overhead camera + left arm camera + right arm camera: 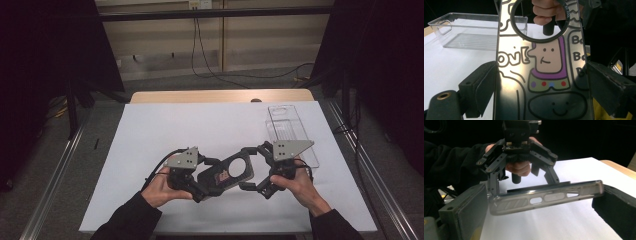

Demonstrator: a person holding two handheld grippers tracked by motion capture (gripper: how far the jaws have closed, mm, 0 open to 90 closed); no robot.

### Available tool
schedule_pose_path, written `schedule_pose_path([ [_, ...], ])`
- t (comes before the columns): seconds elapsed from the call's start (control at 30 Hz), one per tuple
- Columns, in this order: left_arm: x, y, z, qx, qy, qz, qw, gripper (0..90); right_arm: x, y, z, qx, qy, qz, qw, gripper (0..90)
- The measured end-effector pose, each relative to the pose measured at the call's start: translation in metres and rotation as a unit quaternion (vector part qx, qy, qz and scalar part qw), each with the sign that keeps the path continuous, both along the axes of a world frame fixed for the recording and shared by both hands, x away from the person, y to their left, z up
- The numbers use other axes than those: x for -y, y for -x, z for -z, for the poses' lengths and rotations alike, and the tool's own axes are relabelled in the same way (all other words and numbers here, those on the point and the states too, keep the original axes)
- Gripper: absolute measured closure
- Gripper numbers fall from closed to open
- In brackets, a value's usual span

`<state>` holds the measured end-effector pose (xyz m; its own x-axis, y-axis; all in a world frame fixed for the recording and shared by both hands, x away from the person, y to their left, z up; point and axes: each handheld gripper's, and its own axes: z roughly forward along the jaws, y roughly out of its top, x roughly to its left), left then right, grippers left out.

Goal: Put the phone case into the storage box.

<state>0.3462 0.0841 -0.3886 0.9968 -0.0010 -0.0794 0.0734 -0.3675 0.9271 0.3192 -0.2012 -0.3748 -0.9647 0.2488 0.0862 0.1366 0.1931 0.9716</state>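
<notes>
- the left gripper (200, 192) clamps a phone case (227, 172) across its width: in the left gripper view the case (544, 70) stands between the two black pads (480, 85), each long edge pressed against one.
- the right gripper (250, 167) meets the case at its other end; in the right gripper view the case (546, 198) lies edge-on across the gap, one end against the left pad (471, 212), the other touching the right one, so it looks gripped lengthwise, though i cannot tell how firmly.
- the case is held up off the white sheet (165, 125), between the two hands.
- printing on the case, left gripper view: cartoon faces in black outline, a figure in a purple hood with coloured dots below, a smiley beneath. readable letters: "ovi" just inside the left pad, "bo" and "b" near the right pad; the rest is cut off.
- a black ring (540, 20) sits on the case beyond the pads; small white lettering on its rim seems to read "so cool".
- a clear tray (292, 132) lies on the sheet just beyond the right gripper, well apart from the left.
</notes>
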Motion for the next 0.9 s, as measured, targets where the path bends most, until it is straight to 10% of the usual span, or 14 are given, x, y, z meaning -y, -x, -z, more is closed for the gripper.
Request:
schedule_pose_path([
  [0.9,0.0044,0.0023,0.0050,-0.007,-0.024,0.036,0.9991,12.2,-0.0017,-0.0017,0.0053,-0.001,0.031,-0.061,0.9977,8.9],
])
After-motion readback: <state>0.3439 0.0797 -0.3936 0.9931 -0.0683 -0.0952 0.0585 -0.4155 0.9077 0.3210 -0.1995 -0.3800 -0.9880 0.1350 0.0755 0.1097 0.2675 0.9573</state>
